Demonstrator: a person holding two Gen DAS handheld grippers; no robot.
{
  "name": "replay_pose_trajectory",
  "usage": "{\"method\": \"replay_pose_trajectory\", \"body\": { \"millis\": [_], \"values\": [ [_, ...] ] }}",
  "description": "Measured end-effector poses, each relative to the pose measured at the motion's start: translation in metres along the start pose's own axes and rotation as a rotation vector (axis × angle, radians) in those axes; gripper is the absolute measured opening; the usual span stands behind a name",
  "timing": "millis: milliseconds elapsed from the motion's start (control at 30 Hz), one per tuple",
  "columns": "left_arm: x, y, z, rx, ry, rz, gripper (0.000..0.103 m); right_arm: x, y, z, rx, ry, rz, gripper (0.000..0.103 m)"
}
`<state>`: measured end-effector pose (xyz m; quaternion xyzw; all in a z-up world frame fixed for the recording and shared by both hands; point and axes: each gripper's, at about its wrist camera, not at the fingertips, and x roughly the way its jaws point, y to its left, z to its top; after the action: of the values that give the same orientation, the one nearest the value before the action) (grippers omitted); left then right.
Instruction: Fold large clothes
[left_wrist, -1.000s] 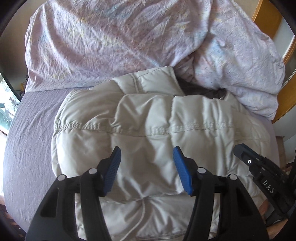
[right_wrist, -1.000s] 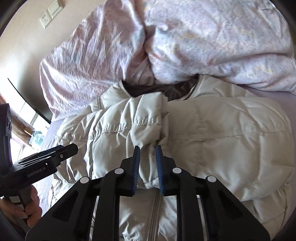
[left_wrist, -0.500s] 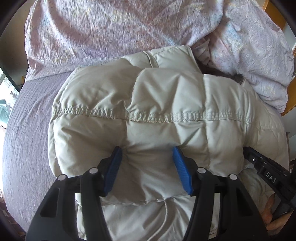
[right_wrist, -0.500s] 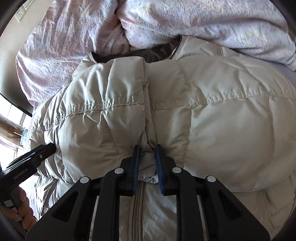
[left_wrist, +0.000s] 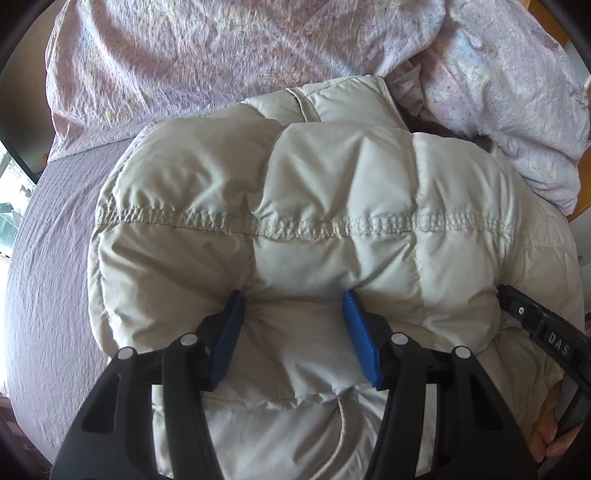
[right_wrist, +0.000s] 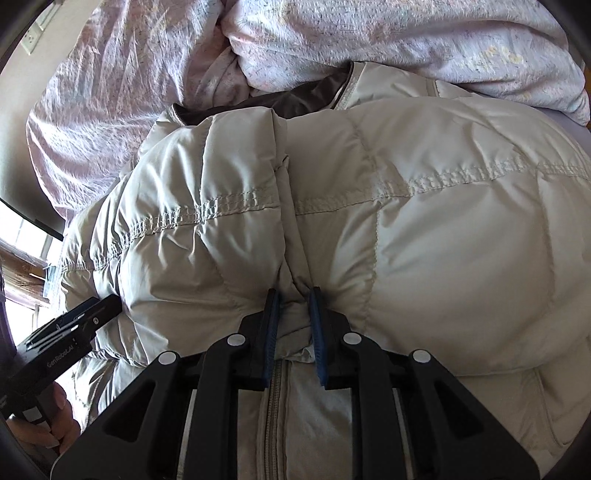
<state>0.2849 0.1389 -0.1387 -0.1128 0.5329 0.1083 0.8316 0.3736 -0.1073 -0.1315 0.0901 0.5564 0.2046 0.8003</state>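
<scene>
On the bed (left_wrist: 48, 258), your left hand-held gripper (left_wrist: 293, 301) presses spread-open against the puffy cream quilted down jacket (left_wrist: 332, 192); your right hand-held gripper (right_wrist: 293, 295) pinches its folded-over edge.

The jacket (left_wrist: 332, 206) lies on the bed (left_wrist: 48, 280), filling mid-frame; the duvet (left_wrist: 221, 48) is bunched behind it along the upper frame, touching its collar.

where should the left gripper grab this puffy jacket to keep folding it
Best bet: the folded-over edge of the jacket, just in front of the left gripper, coming in low from the near side. The padding bulges high, so only that thinner edge looks likely to fit between the open jaws. The right gripper already pinches it by the zip.
</scene>
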Motion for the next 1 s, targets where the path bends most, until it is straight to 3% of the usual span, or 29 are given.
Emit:
{"method": "replay_pose_trajectory", "body": {
  "millis": [100, 233, 400, 633, 867, 1000],
  "values": [
    [-0.011, 0.004, -0.005, -0.002, -0.016, -0.009, 0.059, -0.009, -0.005, -0.001, -0.013, 0.006, -0.006, 0.028],
    [-0.029, 0.013, -0.016, -0.002, -0.043, -0.010, 0.062, -0.027, -0.002, -0.010, -0.059, -0.005, -0.031, 0.055],
    [-0.056, 0.034, -0.037, -0.021, -0.075, -0.015, 0.068, -0.057, -0.017, -0.028, -0.082, -0.020, -0.033, 0.068],
    [-0.080, 0.083, -0.082, -0.048, -0.061, 0.039, 0.070, -0.093, -0.078, -0.054, -0.032, 0.019, -0.071, 0.071],
    [-0.098, 0.115, -0.131, -0.053, -0.013, -0.008, 0.070, -0.131, -0.159, -0.088, 0.037, 0.074, -0.166, 0.076],
    [-0.098, 0.118, -0.158, -0.033, 0.025, 0.004, 0.070, -0.145, -0.205, -0.108, 0.116, 0.125, -0.165, 0.077]
  ]
}}
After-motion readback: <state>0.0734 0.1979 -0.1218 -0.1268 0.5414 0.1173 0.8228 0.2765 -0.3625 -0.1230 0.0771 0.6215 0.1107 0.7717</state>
